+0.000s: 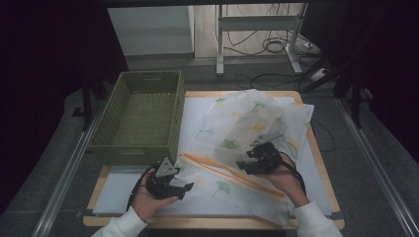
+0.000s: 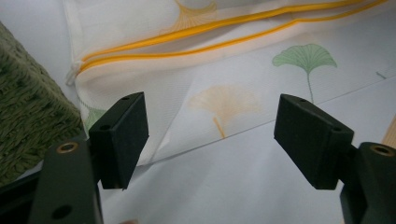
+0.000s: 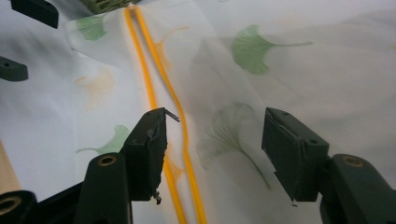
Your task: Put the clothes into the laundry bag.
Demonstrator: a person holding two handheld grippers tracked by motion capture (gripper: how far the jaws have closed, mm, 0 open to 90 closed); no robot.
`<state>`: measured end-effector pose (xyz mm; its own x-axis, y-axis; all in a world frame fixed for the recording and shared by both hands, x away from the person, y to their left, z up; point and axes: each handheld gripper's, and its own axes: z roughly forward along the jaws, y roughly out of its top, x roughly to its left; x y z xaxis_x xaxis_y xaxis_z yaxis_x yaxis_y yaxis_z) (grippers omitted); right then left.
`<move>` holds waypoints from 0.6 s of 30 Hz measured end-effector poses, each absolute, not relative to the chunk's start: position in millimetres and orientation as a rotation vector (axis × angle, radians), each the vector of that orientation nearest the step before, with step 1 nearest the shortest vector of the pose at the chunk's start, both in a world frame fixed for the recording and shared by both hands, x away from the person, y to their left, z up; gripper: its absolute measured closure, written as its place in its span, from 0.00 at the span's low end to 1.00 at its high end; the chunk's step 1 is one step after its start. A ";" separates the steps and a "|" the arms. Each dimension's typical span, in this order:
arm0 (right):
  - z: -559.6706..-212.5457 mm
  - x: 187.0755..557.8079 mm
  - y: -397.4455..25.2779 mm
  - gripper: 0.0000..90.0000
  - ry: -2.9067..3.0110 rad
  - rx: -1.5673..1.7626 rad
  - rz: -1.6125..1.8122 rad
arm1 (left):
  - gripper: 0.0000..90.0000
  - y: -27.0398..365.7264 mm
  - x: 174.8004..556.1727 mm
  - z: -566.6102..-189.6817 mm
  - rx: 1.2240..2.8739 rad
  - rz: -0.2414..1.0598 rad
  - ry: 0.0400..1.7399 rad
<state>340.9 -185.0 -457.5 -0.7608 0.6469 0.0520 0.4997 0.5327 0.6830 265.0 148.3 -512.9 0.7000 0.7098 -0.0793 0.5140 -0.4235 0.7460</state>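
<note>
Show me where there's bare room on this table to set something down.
The green basket holds nothing. A bare white strip lies in front of it, by the left gripper. Another narrow strip runs along the right edge. The leaf-print bag crowds the middle, under the right gripper.

Left gripper [image 1: 187, 187] held low with jaws wide apart; right gripper [image 1: 243, 164] likewise spread open, both hands gripping from below

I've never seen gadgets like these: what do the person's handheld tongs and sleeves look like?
Both tongs, left and right, are black, each with two flat rectangular pads. A grey three-cornered plate tops the left one. Black cables trail back. The sleeves are white.
</note>
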 end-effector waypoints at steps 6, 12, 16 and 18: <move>-459.4 331.6 -215.1 0.42 2.488 1.027 1.078 | 0.28 150.9 267.0 -513.1 2.130 0.304 0.935; -469.1 319.6 -251.3 0.41 2.396 1.106 1.100 | 0.28 157.1 267.9 -515.5 2.133 0.297 0.951; -479.7 313.4 -272.0 0.40 2.366 1.155 1.095 | 0.28 160.0 269.1 -515.8 2.120 0.299 0.967; -486.0 312.0 -279.9 0.40 2.365 1.170 1.085 | 0.28 160.6 269.9 -516.2 2.116 0.303 0.972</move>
